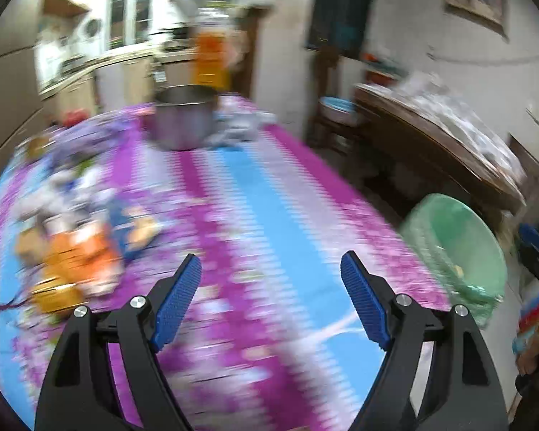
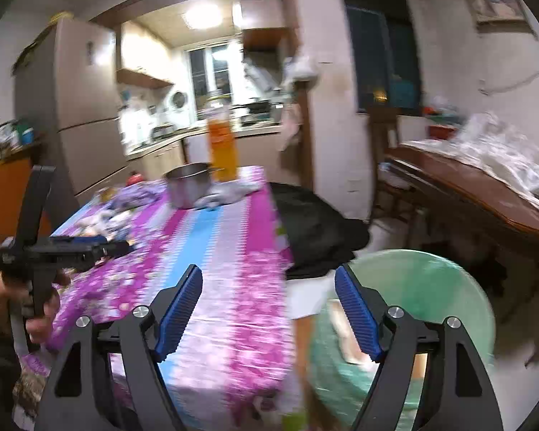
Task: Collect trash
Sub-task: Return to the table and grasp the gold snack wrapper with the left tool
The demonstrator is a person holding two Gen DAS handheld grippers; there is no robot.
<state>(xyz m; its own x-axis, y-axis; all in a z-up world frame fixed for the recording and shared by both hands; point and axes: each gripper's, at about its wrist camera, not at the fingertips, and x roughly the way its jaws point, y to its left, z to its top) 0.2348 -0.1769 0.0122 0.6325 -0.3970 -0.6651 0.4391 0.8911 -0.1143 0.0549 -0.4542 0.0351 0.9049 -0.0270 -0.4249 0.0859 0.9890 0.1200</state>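
Observation:
Blurred wrappers and packets, orange, blue and white, lie heaped on the left of the purple and blue tablecloth. A bin with a green liner stands off the table's right edge. My left gripper hovers open over the cloth with nothing between its blue pads. My right gripper is also open and empty, spanning the table edge and the bin, which holds some pale scraps. In the right wrist view a hand holds the left gripper over the table's left side.
A steel pot, a tall orange bottle and a white cloth stand at the table's far end. A dark cloth lies beyond the right edge. A cluttered wooden table is at the right, a fridge at the left.

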